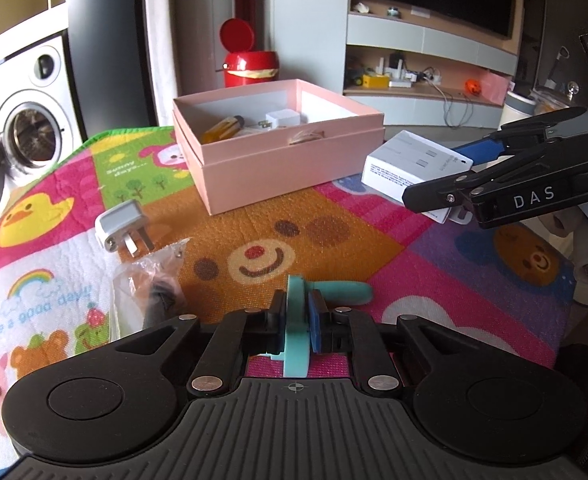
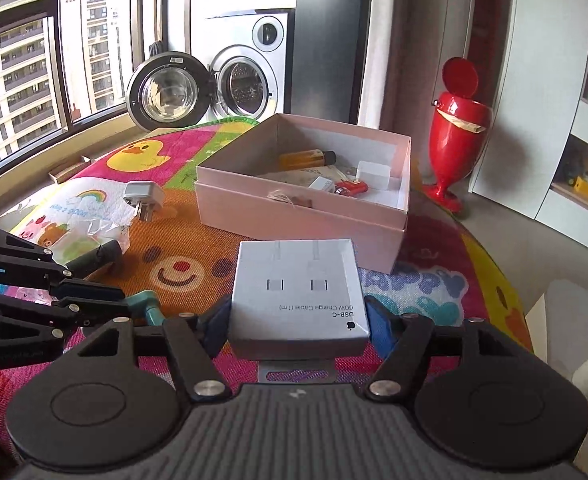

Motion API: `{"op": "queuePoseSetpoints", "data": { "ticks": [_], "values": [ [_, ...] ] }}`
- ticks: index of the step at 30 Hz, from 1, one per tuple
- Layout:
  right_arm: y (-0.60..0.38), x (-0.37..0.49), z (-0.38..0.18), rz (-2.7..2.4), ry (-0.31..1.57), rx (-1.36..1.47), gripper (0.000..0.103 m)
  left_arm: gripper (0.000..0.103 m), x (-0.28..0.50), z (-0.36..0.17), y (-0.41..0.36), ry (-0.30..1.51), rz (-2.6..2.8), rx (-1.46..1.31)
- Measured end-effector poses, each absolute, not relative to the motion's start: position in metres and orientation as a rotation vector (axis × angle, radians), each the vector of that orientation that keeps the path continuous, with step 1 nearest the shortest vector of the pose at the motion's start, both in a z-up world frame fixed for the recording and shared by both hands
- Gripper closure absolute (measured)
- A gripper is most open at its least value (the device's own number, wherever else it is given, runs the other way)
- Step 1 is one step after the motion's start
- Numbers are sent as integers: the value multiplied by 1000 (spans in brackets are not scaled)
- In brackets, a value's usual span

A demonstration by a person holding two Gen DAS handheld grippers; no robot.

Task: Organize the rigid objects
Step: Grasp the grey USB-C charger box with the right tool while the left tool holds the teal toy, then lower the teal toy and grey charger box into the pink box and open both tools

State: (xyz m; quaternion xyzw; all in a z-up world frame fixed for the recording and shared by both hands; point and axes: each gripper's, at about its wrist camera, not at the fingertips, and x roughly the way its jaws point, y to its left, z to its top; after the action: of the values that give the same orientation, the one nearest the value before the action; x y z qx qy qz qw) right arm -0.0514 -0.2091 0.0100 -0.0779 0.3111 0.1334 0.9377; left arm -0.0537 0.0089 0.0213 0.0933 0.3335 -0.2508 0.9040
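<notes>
- Left gripper (image 1: 295, 322): clamped tight on a teal part (image 1: 295, 340), pads pressing its flat disc from both sides; the part's stubby handle juts right, low over the mat (image 1: 254, 224).
- Right gripper (image 2: 297, 322): jaws about half spread, blue pads pressed against both sides of a white carton (image 2: 297, 292); carton held level above the mat, label reading "USB-C 60W Charge Cable (1 m)", upside down in the right wrist view.
- From the left wrist view: same carton at far right, pinched between the right gripper's fingers (image 1: 445, 196), near the pink box (image 1: 278, 176).
- From the right wrist view: left gripper low at the left edge, the teal part poking out past its tips.
- Pink box: open, seated in its own lid, at the far middle of the mat; inside, an amber bottle (image 2: 307, 159), a white adapter (image 2: 373, 175), a small red item (image 2: 351, 188) and a small white block (image 2: 321, 184).
- Grey plug (image 1: 120, 230): lying on the mat left of the box, prongs toward the near side, well apart from both grippers.
- Clear bag (image 1: 154, 280): crumpled, dark item inside, just near of the plug, left of the left gripper.
- Background: washer (image 2: 246, 80) with door swung open, far left; red bin (image 2: 459, 120) with raised lid, far right.
</notes>
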Motion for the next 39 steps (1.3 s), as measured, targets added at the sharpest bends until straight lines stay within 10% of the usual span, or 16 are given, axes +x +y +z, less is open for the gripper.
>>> {"op": "queuePoseSetpoints", "data": {
  "ticks": [10,21,26,32,39],
  "values": [
    [-214,-40,-22,225,723,-143,35,55,-47,12,-10,798,-611,304],
    [-219,-38,-39,227,698,-90,28,42,-38,15,-20,860,-601,213],
    [-220,-40,-40,230,681,-86,27,18,-38,11,-36,865,-608,233],
    [-218,-39,-39,229,681,-97,27,42,-41,11,-31,800,-550,232],
    [-215,-31,-35,222,694,-147,27,42,-44,10,-24,757,-538,204]
  ]
}}
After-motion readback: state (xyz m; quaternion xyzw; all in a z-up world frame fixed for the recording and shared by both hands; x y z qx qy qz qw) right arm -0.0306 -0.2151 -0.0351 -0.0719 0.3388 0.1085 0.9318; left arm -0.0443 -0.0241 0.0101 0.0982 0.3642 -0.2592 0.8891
